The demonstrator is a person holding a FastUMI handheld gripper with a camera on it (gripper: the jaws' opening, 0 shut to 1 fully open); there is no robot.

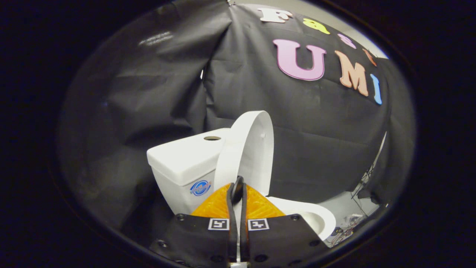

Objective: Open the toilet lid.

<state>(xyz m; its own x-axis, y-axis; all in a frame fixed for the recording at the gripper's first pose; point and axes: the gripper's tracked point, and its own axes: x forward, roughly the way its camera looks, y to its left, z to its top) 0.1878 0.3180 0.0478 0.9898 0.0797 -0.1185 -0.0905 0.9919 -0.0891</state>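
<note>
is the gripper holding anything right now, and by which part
Apparently the toilet lid, pinched at its lower rim: the gripper has its fingers closed there, with the lid raised upright against the tank.

Black cloth hangs as the wall of the booth, in loose folds and creases, with a vertical gap where two sheets meet. Light makes a pale shine on the upper part of one sheet. Low beside the cloth, a strip of light floor shows, and thin cables lie on it.
</note>
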